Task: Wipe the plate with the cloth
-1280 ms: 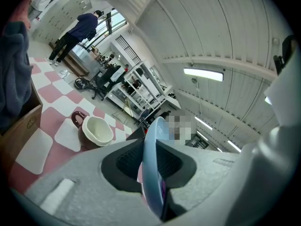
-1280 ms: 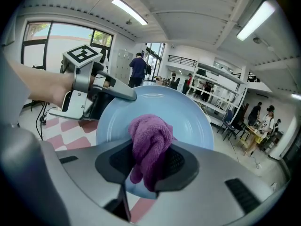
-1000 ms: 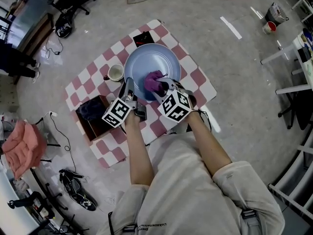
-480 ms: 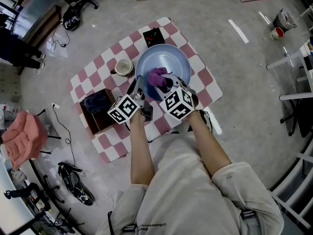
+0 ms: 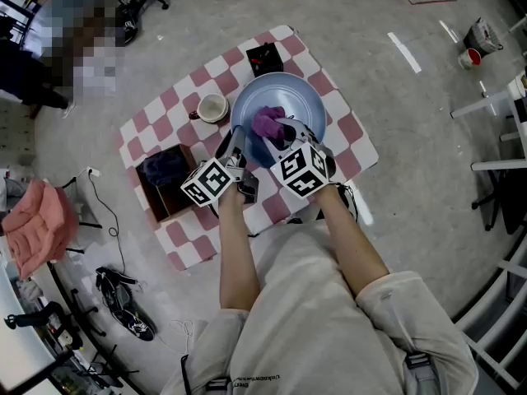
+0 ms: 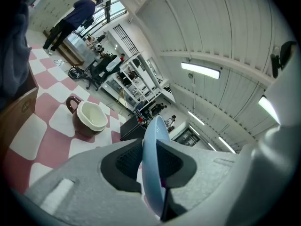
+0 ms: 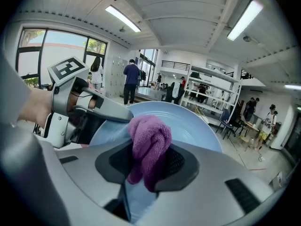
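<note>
Wiping step is judged to be in hand: cloth is on the plate, plate is braced.

Head view: the blue plate (image 5: 298, 95) is seen on the checkered mat (image 5: 188, 99), roughly mid-mat. The cup (image 5: 212, 107) is placed at 9 o'clock of the plate, just beside the rim. A small black box (image 5: 263, 58) is found at 11 o'clock, and a brown box (image 5: 165, 183) at 8 o'clock, apart from the plate.

The left gripper (image 5: 235, 144) is set on the plate rim at about 7 o'clock. In the left gripper view the jaws are seen closed down onto the thin rim of the plate (image 6: 151, 133), one pad on each face, so the plate is pinched edge-on by the left gripper (image 6: 151, 166). The cup (image 6: 89, 117) is seen past it at 10 o'clock.

The right gripper (image 5: 280, 134) is held over the plate's inner face. In the right gripper view the jaws are clamped nearly together on a bunched purple cloth (image 7: 149, 142), with folds sticking out above the pads of the right gripper (image 7: 149, 164). The cloth (image 5: 268, 122) is seen against the plate surface, slightly toward 7 o'clock of plate centre. Contact pressure cannot be told.

How much of the plate is already wiped cannot be judged; no dirt is visible.

Next move, as judged: the cloth is to be swept across the unwiped face toward 1 o'clock and round the rim, kept pressed down, while the rim grip is held firm so the plate is not slid into the cup.
</note>
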`<state>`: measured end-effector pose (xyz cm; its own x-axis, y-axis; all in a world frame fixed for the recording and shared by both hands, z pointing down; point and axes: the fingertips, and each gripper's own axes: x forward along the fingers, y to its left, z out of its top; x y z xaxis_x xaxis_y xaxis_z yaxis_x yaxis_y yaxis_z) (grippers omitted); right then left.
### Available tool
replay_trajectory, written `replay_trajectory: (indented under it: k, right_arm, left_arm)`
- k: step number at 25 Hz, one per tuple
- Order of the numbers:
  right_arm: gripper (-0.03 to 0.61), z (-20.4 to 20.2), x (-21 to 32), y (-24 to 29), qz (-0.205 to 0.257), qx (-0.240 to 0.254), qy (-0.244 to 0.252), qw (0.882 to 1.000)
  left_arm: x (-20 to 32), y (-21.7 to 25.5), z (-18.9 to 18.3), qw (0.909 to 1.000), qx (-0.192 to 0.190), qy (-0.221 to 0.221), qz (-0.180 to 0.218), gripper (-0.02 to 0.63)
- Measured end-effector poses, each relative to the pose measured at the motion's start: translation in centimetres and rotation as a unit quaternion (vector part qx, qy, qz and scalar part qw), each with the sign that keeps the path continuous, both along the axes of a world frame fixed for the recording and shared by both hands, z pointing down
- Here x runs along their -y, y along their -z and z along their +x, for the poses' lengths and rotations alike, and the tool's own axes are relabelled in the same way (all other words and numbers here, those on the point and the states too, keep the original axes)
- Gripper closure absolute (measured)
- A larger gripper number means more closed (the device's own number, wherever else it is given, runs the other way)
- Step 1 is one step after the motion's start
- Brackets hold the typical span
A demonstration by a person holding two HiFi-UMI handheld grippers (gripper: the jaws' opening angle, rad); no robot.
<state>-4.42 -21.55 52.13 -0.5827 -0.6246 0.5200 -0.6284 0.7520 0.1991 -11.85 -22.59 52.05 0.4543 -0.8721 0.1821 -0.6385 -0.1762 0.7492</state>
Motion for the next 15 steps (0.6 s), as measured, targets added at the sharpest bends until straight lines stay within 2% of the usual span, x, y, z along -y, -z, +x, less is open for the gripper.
replay_trajectory:
  k: [7, 15]
  right_arm:
    - [0.442, 0.7, 0.2, -1.5, -0.015, -0.014, -0.007, 1.0]
    - [0.442, 1.6, 0.5, -3.3, -0.029, -0.031, -0.018, 0.999]
  left_arm:
    - [-0.4, -0.8, -0.2, 0.9995, 0.026, -0.018, -0.009, 0.554]
    - [-0.9, -2.1, -0.8, 0.9993, 0.021, -0.016, -0.027, 0.552]
